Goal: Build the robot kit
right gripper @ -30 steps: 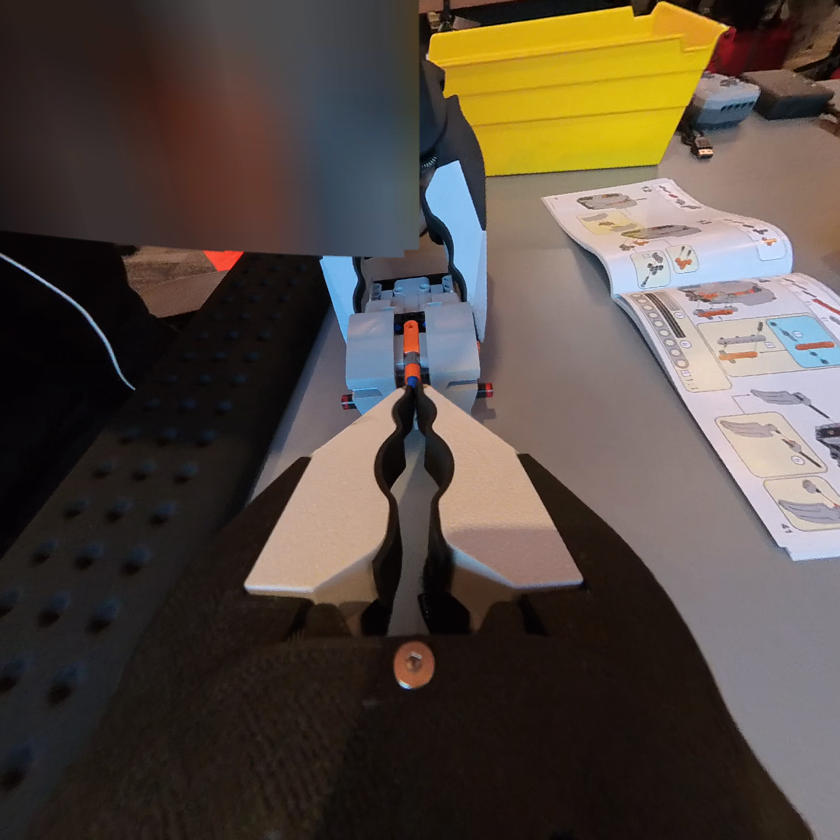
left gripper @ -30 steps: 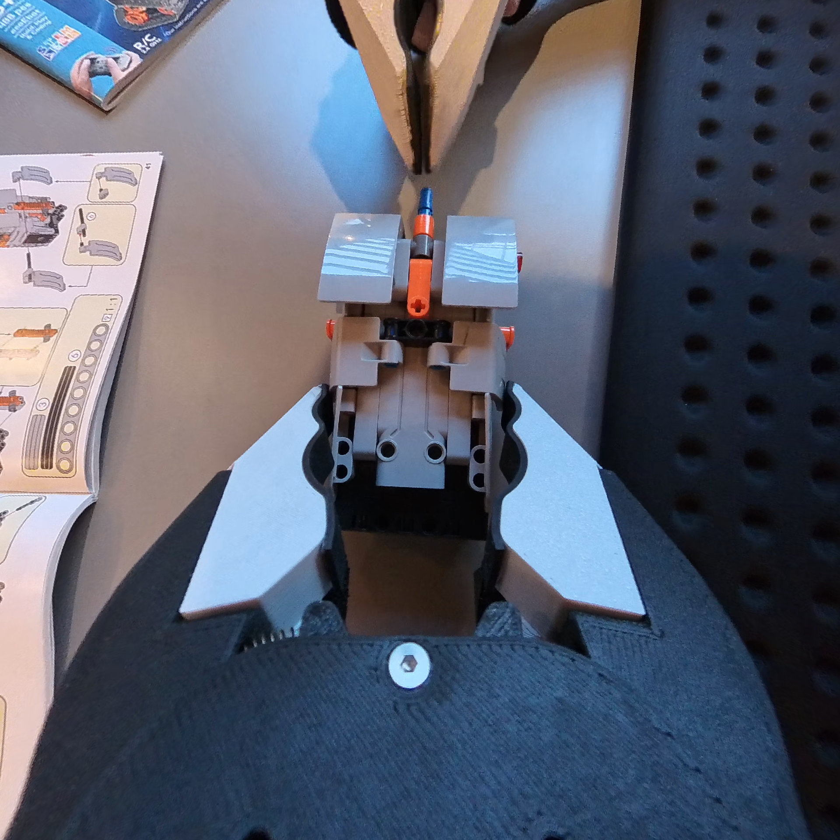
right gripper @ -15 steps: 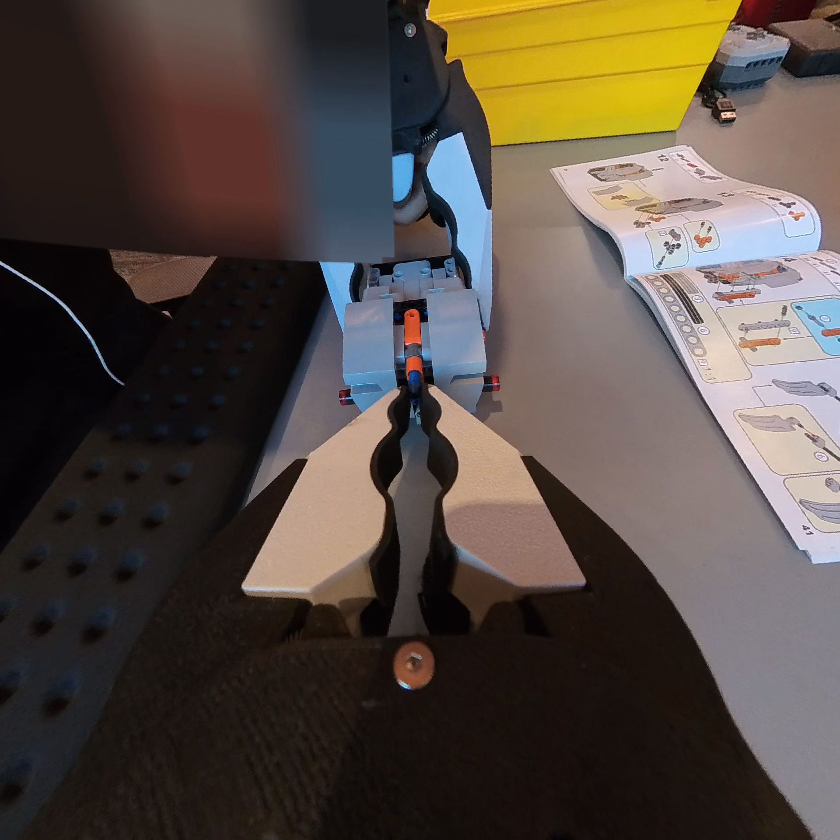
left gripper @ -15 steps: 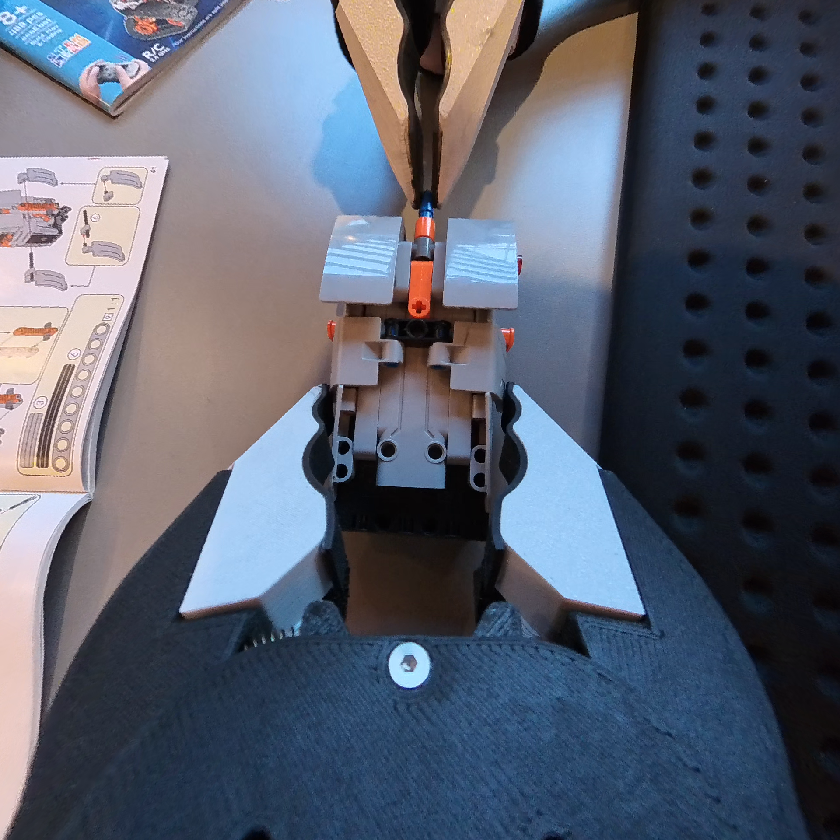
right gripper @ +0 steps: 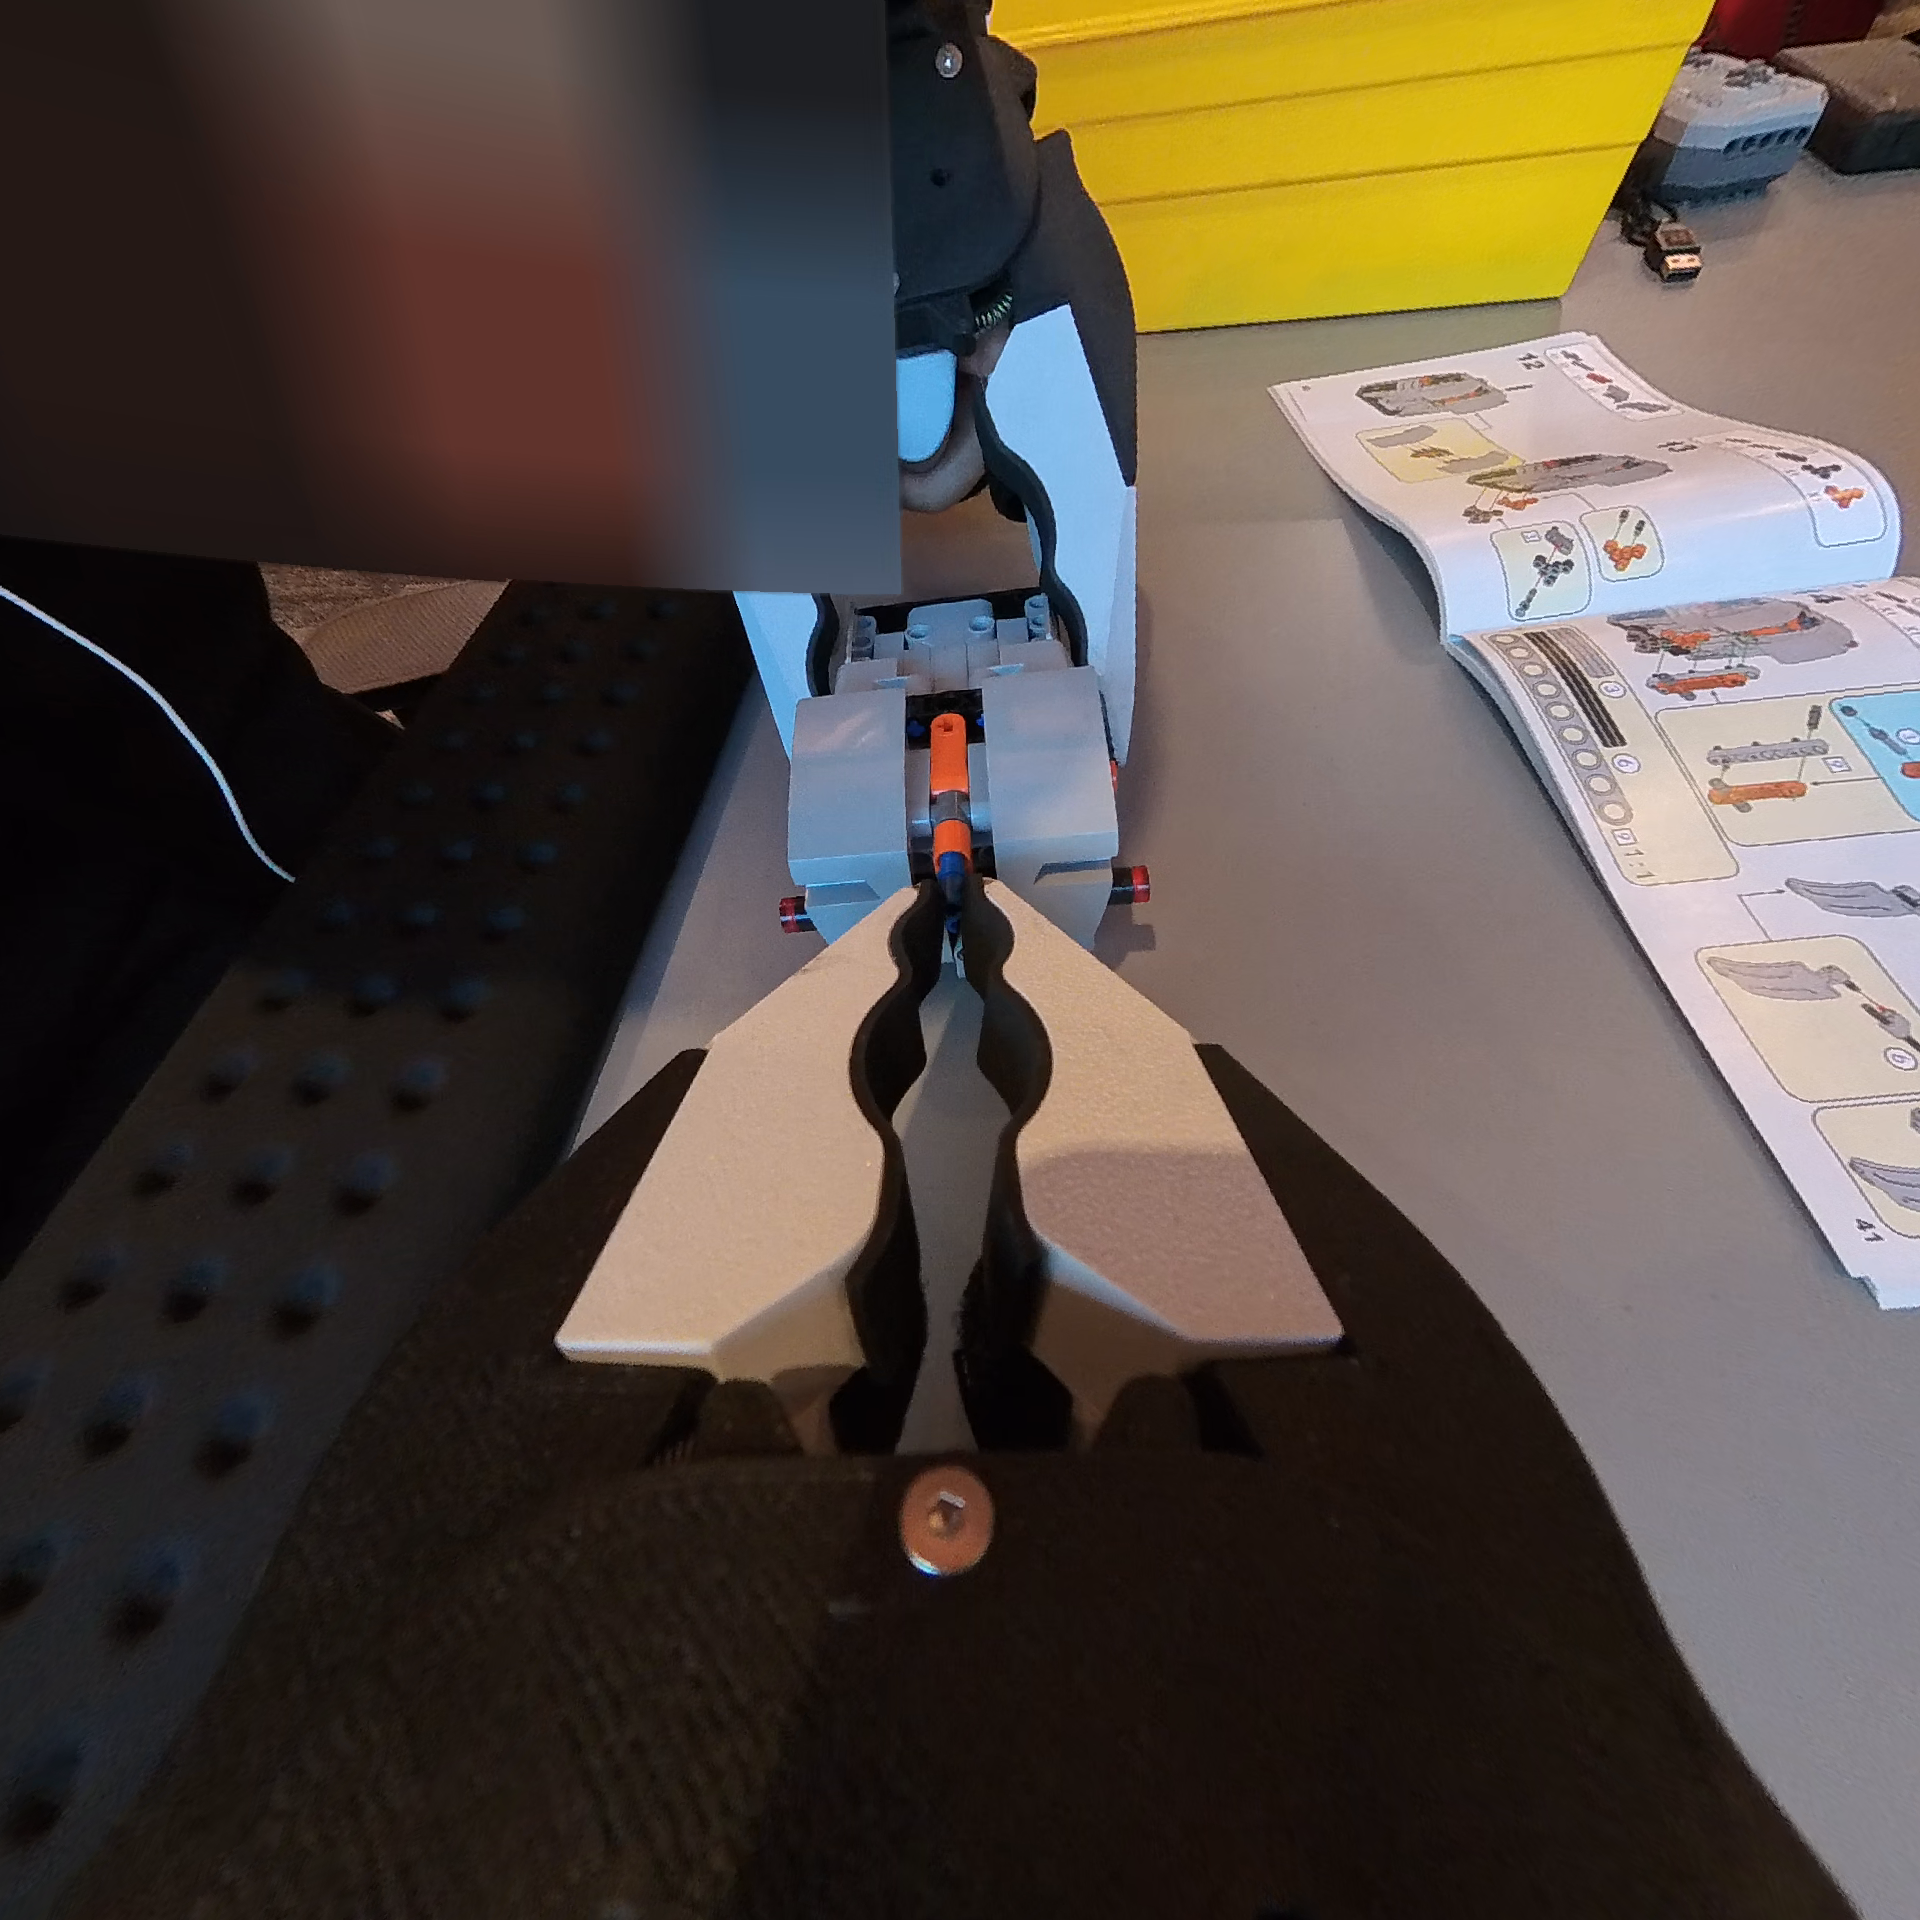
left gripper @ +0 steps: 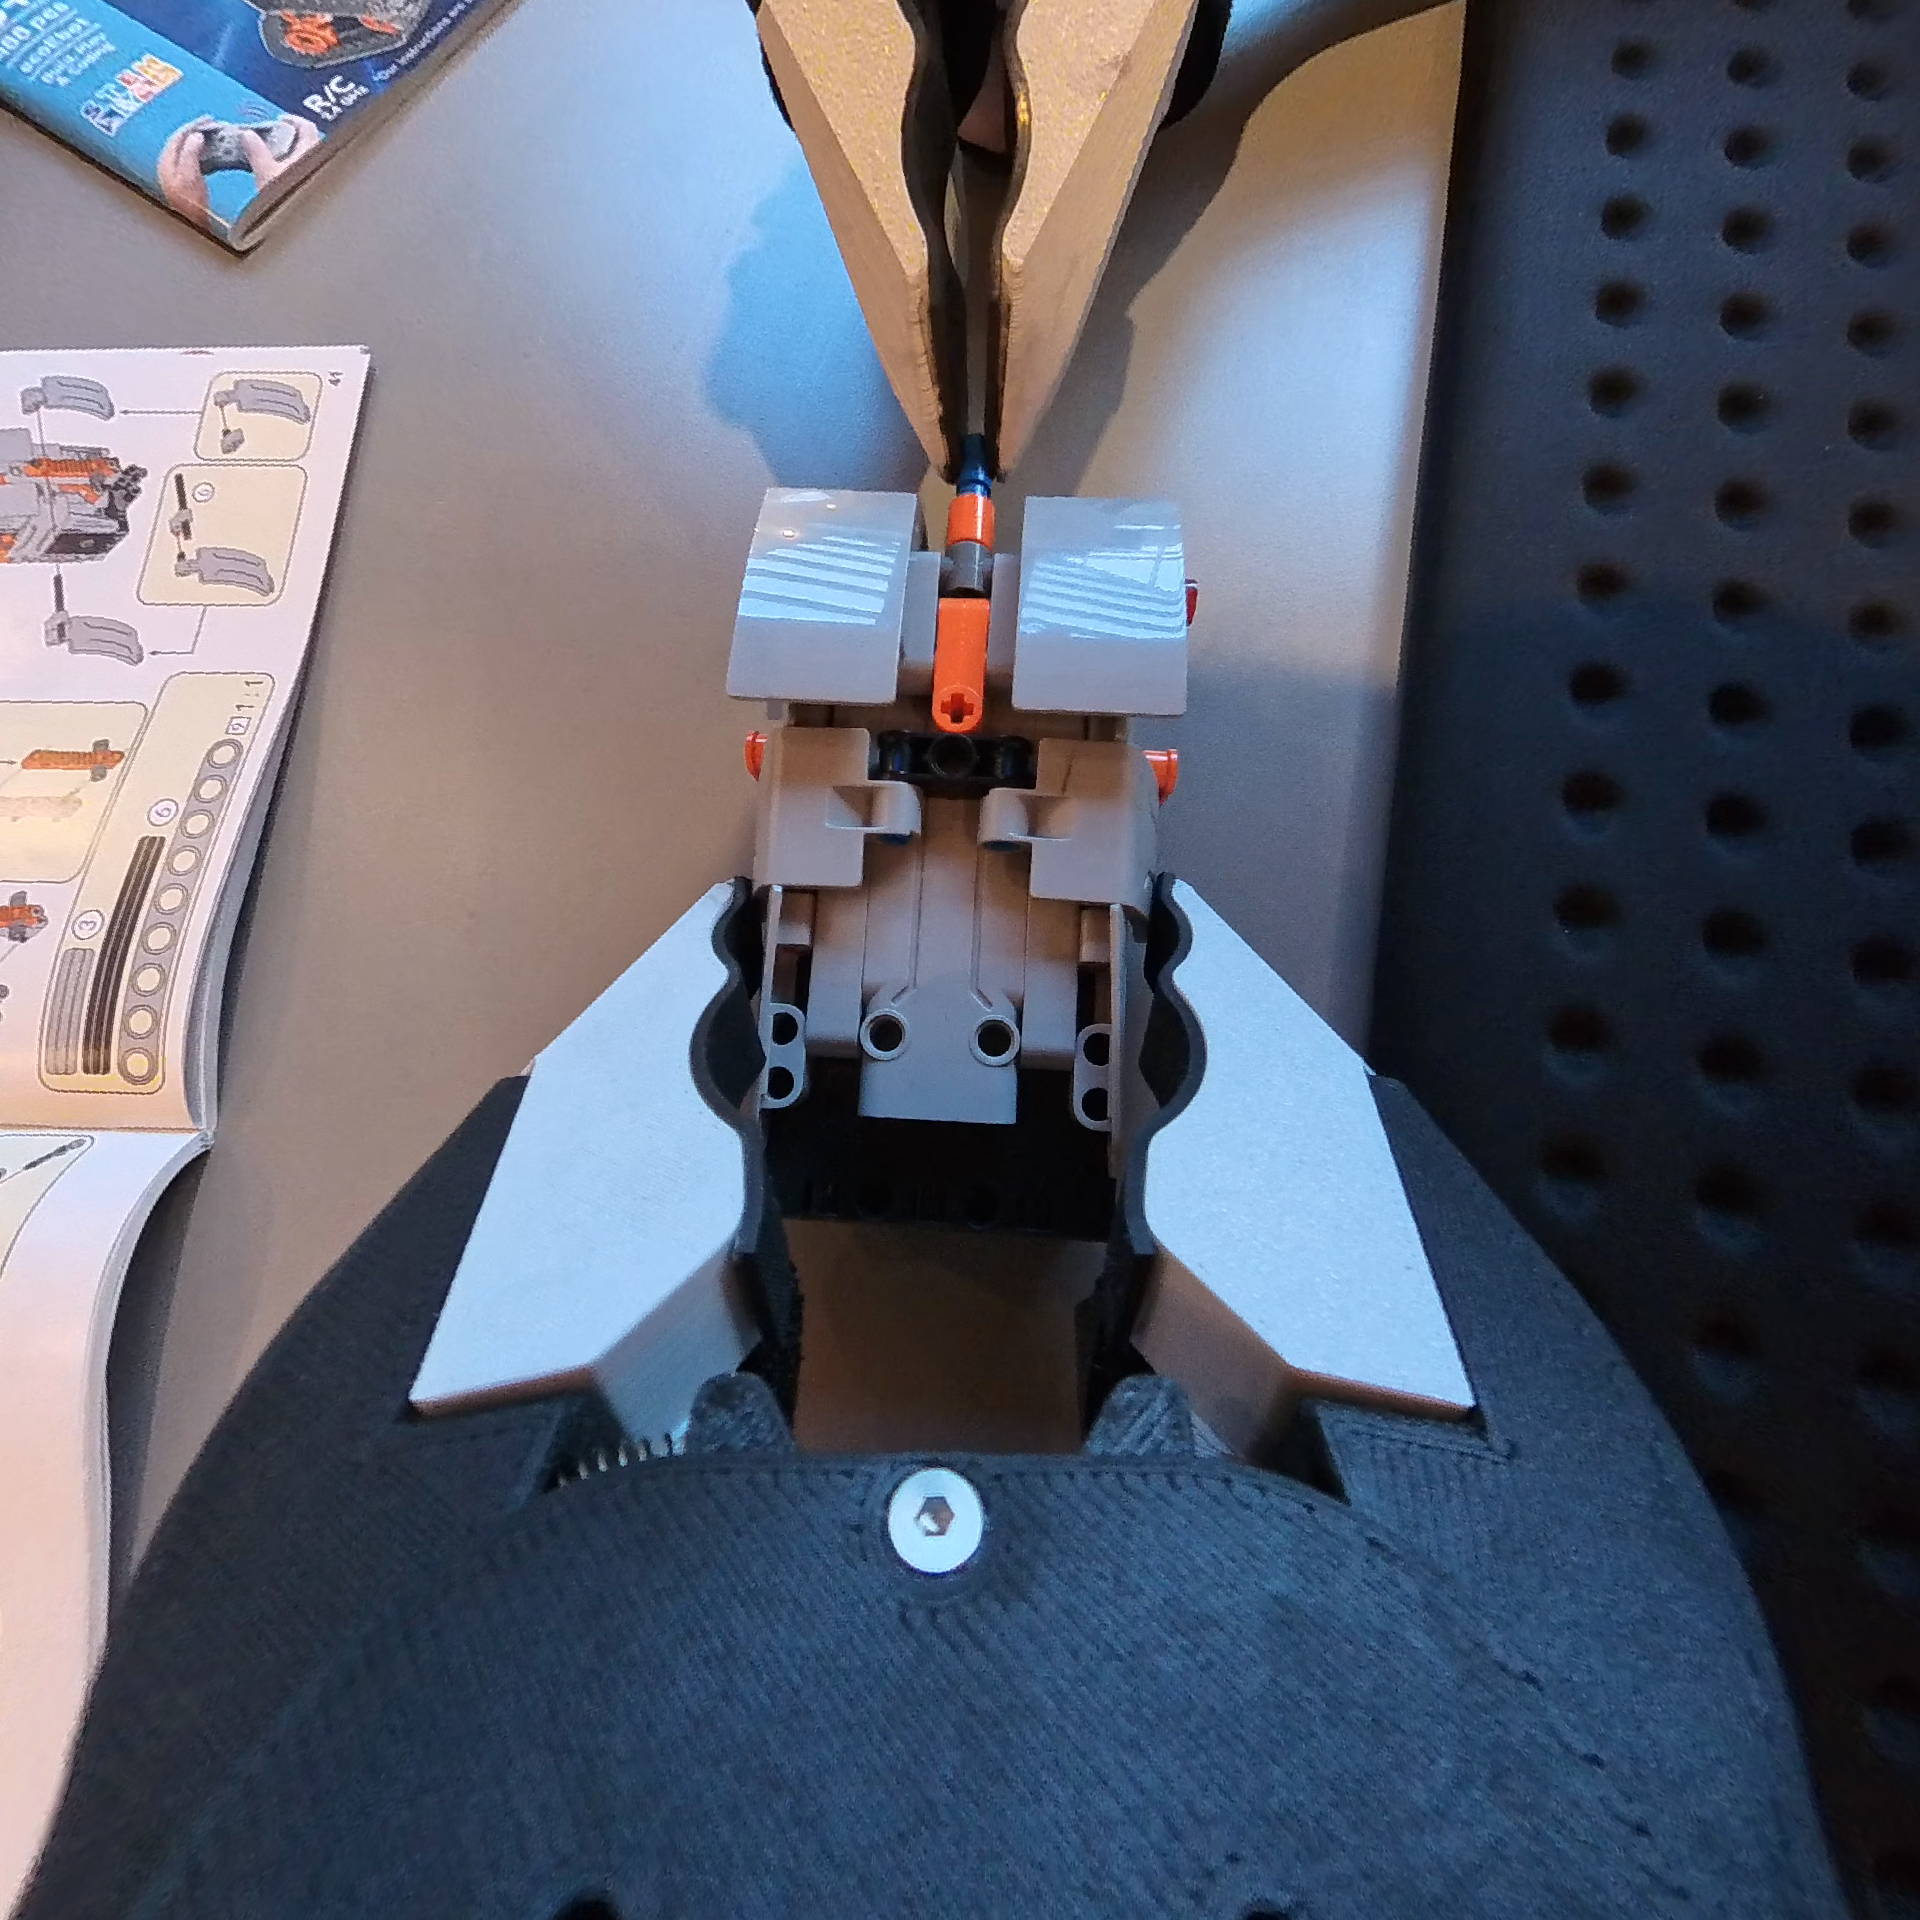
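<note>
Presently, the grey table [right gripper: 1351,935] is carrying everything, with a dark perforated mat [left gripper: 1714,727] lying along one edge. A yellow bin [right gripper: 1351,177] is standing at the far end in the right wrist view; its contents cannot be seen. An open instruction booklet [right gripper: 1714,748] is lying flat to the right of the model in that view, and a second, blue-covered booklet [left gripper: 208,94] is showing at the far left in the left wrist view.

The grey brick model [left gripper: 956,831] is sitting on the table beside the mat. The left gripper [left gripper: 951,997] is standing wide apart yet clamped on the model's near end, both fingers pressing its sides. The right gripper [right gripper: 951,914] is facing it from the opposite end, nearly closed, its tips pinching the blue pin [right gripper: 951,891] that is projecting from the orange axle [left gripper: 961,644] between the model's two curved grey panels.
</note>
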Motion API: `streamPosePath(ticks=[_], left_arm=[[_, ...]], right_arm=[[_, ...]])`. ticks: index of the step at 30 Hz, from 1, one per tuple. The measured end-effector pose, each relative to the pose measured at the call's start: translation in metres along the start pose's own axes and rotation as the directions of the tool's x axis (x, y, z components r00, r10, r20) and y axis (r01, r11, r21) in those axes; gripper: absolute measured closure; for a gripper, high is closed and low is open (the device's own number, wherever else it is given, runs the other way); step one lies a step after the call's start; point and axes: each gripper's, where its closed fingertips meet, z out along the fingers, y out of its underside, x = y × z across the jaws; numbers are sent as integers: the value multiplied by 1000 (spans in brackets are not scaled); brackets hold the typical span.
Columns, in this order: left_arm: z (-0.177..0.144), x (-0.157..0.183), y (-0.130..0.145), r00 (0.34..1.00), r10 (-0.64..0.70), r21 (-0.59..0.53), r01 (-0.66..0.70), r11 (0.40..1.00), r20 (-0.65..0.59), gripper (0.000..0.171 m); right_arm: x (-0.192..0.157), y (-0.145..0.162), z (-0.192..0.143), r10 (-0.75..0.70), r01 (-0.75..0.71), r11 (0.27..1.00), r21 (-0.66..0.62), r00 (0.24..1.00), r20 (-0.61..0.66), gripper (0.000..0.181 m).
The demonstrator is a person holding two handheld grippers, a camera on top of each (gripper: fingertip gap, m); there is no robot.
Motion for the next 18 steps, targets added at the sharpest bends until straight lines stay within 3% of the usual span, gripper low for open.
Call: streamPosePath(ticks=[18], left_arm=[[0,1,0,1000,1,-5,-1,1000,4,99]], right_arm=[[0,-2,4,-15,15,1000,-1,1000,-4,180]])
